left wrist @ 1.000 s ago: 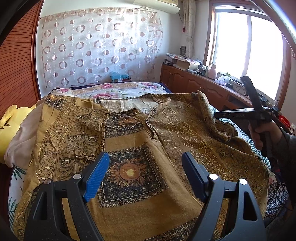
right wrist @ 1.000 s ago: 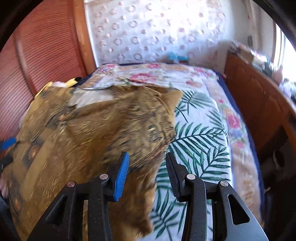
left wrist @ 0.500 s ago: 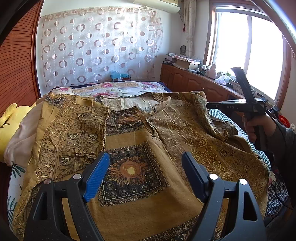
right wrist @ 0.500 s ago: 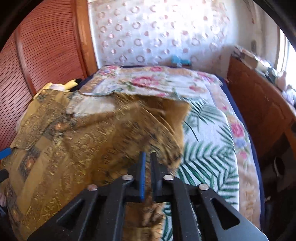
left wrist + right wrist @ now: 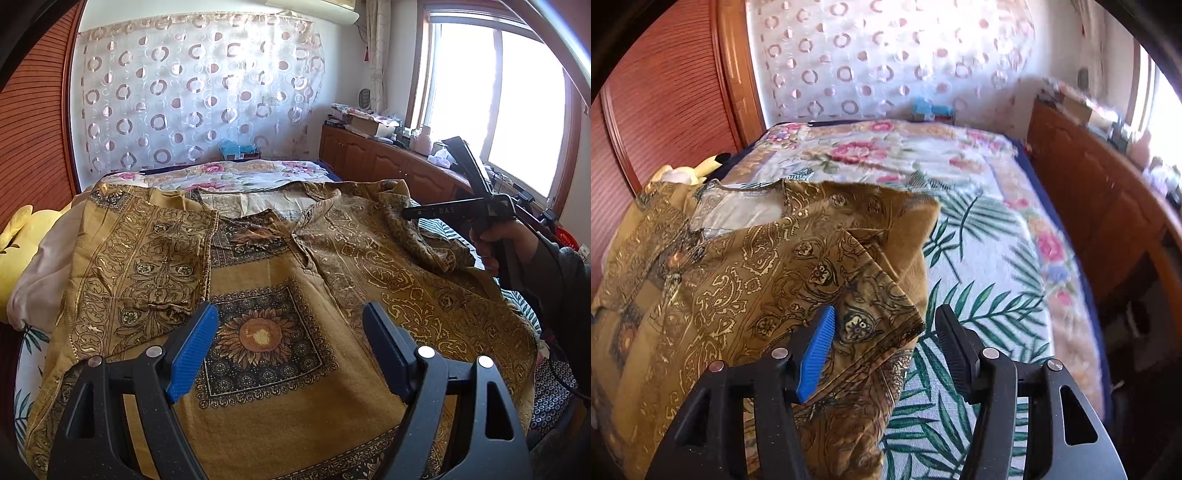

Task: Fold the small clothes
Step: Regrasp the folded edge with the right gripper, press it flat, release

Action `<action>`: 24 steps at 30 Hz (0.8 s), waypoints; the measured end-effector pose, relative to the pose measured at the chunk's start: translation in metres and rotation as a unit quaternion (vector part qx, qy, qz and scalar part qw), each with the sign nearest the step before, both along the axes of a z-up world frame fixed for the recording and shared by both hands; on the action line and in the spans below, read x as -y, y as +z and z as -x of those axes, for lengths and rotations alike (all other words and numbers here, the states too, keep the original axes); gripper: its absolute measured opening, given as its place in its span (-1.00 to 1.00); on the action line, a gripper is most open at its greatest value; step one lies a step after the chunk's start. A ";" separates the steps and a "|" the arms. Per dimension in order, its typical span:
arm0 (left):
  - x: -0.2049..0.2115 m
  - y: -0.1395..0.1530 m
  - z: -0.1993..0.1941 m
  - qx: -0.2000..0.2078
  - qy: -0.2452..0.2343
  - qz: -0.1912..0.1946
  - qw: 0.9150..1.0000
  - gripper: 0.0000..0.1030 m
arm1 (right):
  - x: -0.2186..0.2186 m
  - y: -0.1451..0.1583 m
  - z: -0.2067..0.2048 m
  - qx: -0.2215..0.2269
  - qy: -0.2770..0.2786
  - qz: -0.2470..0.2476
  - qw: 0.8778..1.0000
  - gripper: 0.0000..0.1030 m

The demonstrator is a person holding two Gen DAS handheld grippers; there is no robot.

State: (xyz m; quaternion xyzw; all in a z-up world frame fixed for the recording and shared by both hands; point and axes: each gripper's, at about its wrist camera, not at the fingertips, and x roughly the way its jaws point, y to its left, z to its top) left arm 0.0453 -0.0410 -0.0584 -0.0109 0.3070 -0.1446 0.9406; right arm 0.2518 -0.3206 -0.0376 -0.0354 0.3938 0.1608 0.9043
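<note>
Spread flat on the bed (image 5: 990,258): gold patterned shirt (image 5: 280,295); left gripper (image 5: 291,350) wide apart, empty, above its sunflower panel; right gripper (image 5: 886,343) just been opening, folded sleeve (image 5: 871,295) edge between jaws, unpressed.

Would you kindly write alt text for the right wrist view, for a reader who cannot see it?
The right hand-held gripper stands open, its jaws having just been opening, over the folded sleeve edge of a mustard-gold paisley-print shirt. The shirt lies on a bed under a white palm-leaf bedspread, beside a reddish wooden cabinet.
</note>
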 end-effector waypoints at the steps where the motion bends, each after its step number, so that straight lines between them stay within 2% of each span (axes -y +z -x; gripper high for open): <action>1: 0.000 0.001 0.000 0.000 -0.001 0.000 1.000 0.58 | -0.002 0.000 -0.001 -0.003 0.006 -0.008 1.000 0.13; 2: 0.000 0.001 0.000 0.000 -0.002 -0.001 1.000 0.58 | -0.005 0.001 -0.002 -0.005 0.010 -0.010 1.000 0.12; 4: -0.001 0.000 0.001 0.001 -0.001 -0.002 1.000 0.58 | -0.010 0.004 0.000 0.001 0.017 -0.001 1.000 -0.36; 7: -0.002 0.001 0.003 0.001 0.001 0.000 1.000 0.58 | -0.019 0.014 0.009 0.024 0.026 0.028 0.999 -0.79; 9: -0.003 0.001 0.003 0.001 0.002 0.001 1.000 0.58 | -0.024 0.024 0.017 0.042 0.034 0.027 0.998 -0.81; 10: -0.003 0.000 0.003 0.000 0.002 0.002 1.000 0.58 | -0.024 0.024 0.020 0.046 0.039 0.023 0.998 -0.93; 15: -0.001 -0.001 0.003 -0.001 -0.001 0.000 1.000 0.58 | -0.031 0.044 0.034 0.069 0.065 -0.001 0.996 -0.93; 24: -0.004 -0.001 0.001 -0.001 0.004 0.004 1.000 0.58 | -0.047 0.056 0.059 0.071 0.136 -0.065 0.986 -0.93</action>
